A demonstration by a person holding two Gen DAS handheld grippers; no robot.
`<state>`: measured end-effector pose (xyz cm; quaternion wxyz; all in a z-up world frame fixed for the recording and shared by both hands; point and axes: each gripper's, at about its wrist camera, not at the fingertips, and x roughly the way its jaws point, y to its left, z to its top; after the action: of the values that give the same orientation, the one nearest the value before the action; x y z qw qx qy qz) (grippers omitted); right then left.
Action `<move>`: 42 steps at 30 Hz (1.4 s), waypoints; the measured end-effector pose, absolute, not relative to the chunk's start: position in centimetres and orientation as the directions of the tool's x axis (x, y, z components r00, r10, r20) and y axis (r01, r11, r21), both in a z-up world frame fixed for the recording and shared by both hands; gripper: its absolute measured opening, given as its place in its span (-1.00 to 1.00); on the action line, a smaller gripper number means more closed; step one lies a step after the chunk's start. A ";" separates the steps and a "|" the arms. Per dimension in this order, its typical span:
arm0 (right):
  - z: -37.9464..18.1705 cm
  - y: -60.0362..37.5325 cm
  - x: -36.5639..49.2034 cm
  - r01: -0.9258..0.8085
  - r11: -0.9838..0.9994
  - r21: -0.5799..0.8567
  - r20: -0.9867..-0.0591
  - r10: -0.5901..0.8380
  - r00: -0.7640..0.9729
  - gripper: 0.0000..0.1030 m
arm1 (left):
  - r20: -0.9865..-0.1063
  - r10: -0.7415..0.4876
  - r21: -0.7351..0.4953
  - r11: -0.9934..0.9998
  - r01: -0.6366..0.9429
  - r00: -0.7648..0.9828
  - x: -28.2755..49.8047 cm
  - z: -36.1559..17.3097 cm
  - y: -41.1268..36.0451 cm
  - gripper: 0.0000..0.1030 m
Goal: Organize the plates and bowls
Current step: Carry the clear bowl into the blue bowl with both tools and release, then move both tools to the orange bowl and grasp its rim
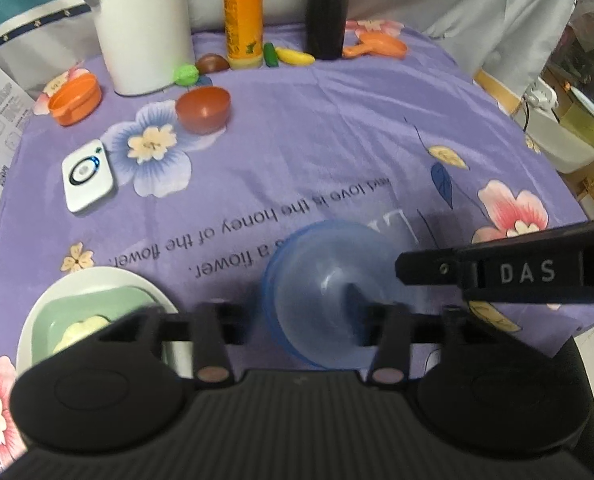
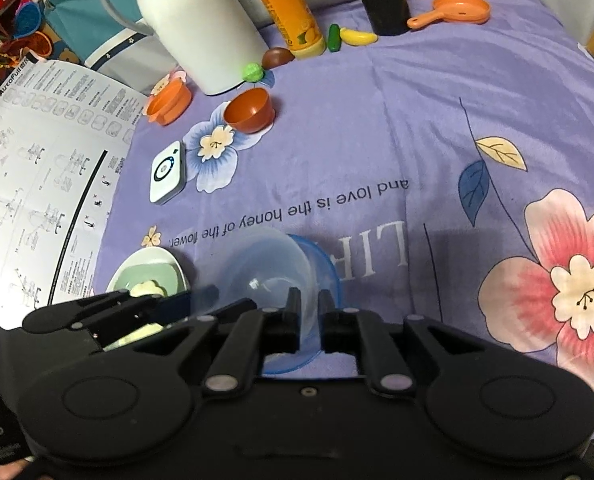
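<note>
Fingers of the right gripper (image 2: 309, 312) narrowly straddle the blue bowl's (image 2: 297, 272) rim, left gripper's (image 1: 309, 328) wide, tips blurred.

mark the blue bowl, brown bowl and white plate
blue bowl (image 1: 317, 288), left wrist view, inner wall
brown bowl (image 1: 203, 109), left wrist view, inside hollow
white plate (image 1: 97, 278), left wrist view, far rim

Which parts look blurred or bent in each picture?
Left wrist view: the blue bowl and white plate are smeared; the table edge curves from the fisheye. Right wrist view: the bowl is hazy; the printed sheet bows at the border.
</note>
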<state>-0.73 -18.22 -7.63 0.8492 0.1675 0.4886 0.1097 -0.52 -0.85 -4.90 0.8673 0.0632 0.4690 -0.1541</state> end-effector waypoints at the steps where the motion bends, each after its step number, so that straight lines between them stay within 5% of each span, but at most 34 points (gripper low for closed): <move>1: -7.6 -18.2 -0.7 -0.022 0.921 0.389 -0.792 0.347 0.502 -0.62 | -0.824 -0.208 -0.032 0.946 0.322 0.527 -0.6 -4.6 -0.7 0.39; 8: -6.2 -18.2 -0.9 -0.041 0.940 0.338 -0.769 0.301 0.564 0.59 | -0.777 -0.208 -0.027 0.954 0.298 0.594 -0.9 -3.1 1.0 0.99; 14: -5.5 -18.5 -0.1 -0.058 0.943 0.329 -0.756 0.299 0.582 0.96 | -0.779 -0.194 -0.027 0.960 0.277 0.597 -0.4 -3.4 2.2 1.00; 42: -6.8 -15.6 12.1 -0.018 0.925 0.378 -0.756 0.320 0.570 1.00 | -0.772 -0.090 -0.031 0.994 0.105 0.629 12.1 -5.1 7.5 1.00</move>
<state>12.12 -15.63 -6.83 0.8702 0.1667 0.4533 0.0973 12.15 7.52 -5.05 0.9024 0.0085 0.4274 -0.0539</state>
